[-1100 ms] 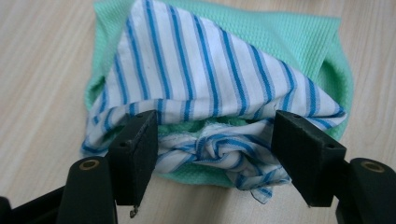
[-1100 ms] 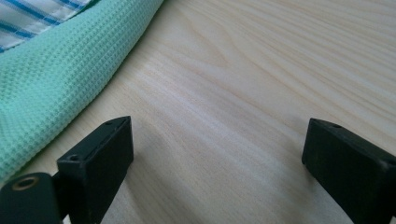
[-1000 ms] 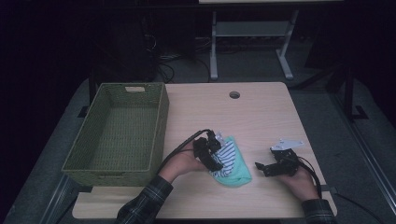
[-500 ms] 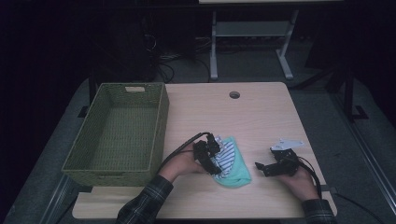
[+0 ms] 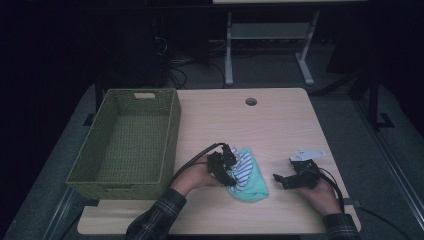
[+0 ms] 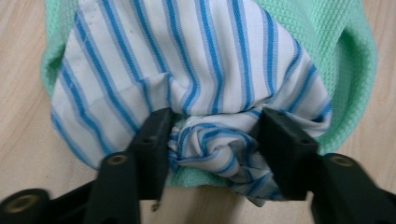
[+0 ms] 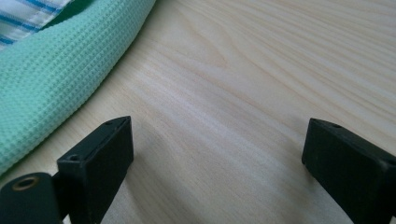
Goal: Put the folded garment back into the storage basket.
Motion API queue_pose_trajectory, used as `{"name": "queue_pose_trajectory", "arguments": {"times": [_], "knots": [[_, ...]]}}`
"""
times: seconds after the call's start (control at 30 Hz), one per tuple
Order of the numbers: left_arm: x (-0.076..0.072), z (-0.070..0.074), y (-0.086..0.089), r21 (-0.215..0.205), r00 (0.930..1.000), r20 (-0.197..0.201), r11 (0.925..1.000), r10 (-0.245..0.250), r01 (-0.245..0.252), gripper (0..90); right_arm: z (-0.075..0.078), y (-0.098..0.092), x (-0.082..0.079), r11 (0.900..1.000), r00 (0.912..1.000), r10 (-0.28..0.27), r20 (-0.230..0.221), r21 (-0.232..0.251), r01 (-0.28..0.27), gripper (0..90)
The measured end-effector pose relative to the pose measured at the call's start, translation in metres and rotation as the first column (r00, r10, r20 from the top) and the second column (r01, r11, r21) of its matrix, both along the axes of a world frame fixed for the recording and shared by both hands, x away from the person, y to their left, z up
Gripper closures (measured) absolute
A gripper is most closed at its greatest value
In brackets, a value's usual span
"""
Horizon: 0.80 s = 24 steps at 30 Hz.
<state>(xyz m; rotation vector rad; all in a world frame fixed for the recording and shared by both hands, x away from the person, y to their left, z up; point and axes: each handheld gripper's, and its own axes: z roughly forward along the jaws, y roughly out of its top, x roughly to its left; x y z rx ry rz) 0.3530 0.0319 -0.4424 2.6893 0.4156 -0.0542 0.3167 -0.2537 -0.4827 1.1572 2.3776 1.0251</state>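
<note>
One green basket (image 5: 127,142) stands left of the striped cloth (image 5: 243,167).

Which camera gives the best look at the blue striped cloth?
The left gripper view: the striped cloth is close up, bunched between the left claw, whose jaws have just been closing. The high view shows it small; the right gripper view catches a corner.

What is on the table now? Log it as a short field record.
Table: light wood table
Basket: green woven basket, at the table's left edge
Cloths: blue-striped white cloth lying on a mint waffle-weave cloth
Left tongs: have just been closing, pressing a bunched fold of the striped cloth
Right tongs: open over bare wood, beside the mint cloth
</note>
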Motion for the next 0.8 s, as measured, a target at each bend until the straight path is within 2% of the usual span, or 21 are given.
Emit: {"name": "queue_pose_trajectory", "arguments": {"times": [0.13,0.33,0.43,0.6,0.8], "knots": [[-0.001,0.000,0.001,-0.012,0.9994,-0.027,0.9997,0.021,-0.021,65.0,0.000,0.000,0.000,1.000,1.0000,0.000,0.000,0.000,0.000,8.6],[0.004,0.001,0.004,-0.036,0.9963,-0.072,0.9981,0.047,-0.050,70.3,0.000,0.000,0.000,1.000,1.0000,0.000,0.000,0.000,0.000,8.6],[0.004,0.005,0.005,-0.035,0.9960,-0.062,0.9971,0.064,-0.067,70.9,0.000,0.000,0.000,1.000,1.0000,0.000,0.000,0.000,0.000,8.6],[0.005,0.018,0.009,-0.084,0.9943,-0.060,0.9920,0.089,-0.094,71.0,0.000,0.000,0.000,1.000,1.0000,-0.001,0.001,0.001,0.001,8.6],[0.005,0.039,0.014,-0.112,0.9953,-0.039,0.9894,0.089,-0.093,71.1,0.000,0.000,0.000,1.000,1.0000,-0.001,0.000,0.001,0.001,8.6]]}}
